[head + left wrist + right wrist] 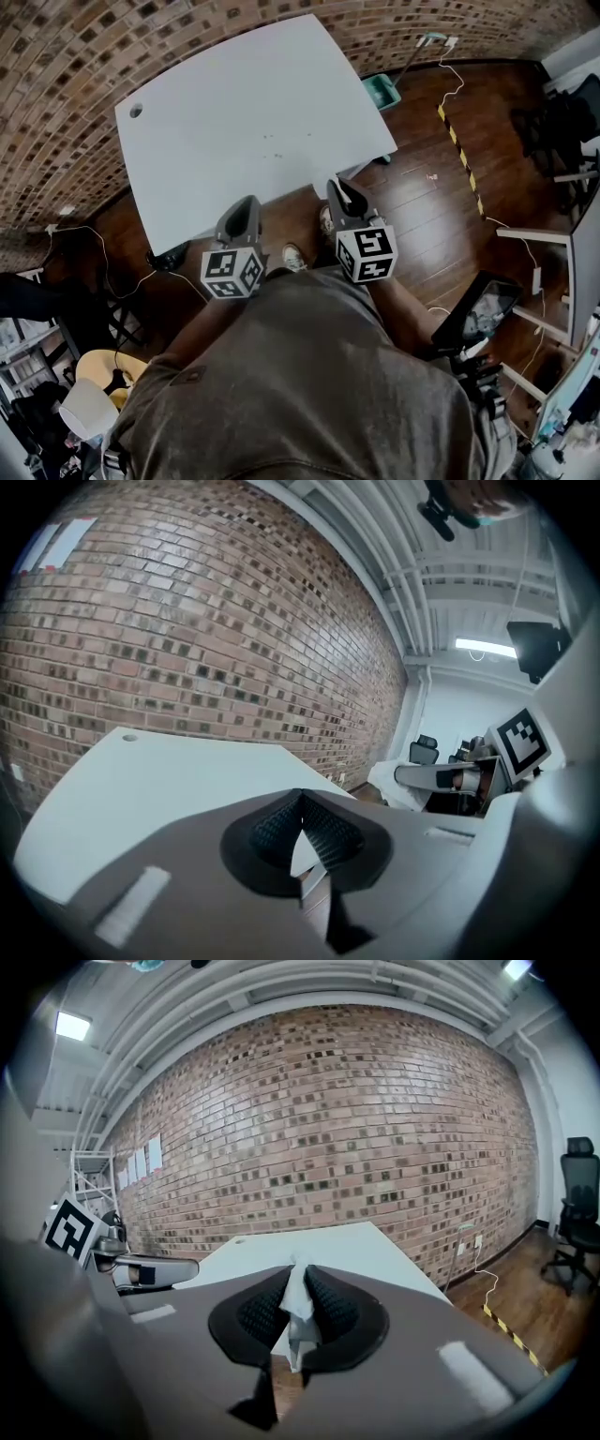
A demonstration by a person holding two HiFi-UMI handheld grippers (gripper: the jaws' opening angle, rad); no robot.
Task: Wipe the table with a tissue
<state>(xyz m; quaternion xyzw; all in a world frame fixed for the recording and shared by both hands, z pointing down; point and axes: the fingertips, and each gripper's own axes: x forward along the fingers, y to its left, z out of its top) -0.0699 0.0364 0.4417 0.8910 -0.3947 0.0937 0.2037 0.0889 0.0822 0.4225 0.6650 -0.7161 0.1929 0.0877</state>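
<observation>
Nearest: both grippers held out ahead of the chest, side by side, marker cubes toward the body. Left gripper [249, 204] pinched shut tip to tip, holding nothing, aimed at the table and stopping just short of its near edge. Right gripper [337, 185] clamped on a white tissue [298, 1309], a crumpled strip poking above the tips and hanging below the pads, tips right at the near edge. Shoes [295, 256] on dark wooden floor [441, 216] between the grippers. Further out: white table [244, 103], a few small specks [272, 141] near the middle, round hole [136, 110] by the far left corner. Beyond: teal bin [382, 91] on the floor at the far right corner, then brick wall [56, 94].
</observation>
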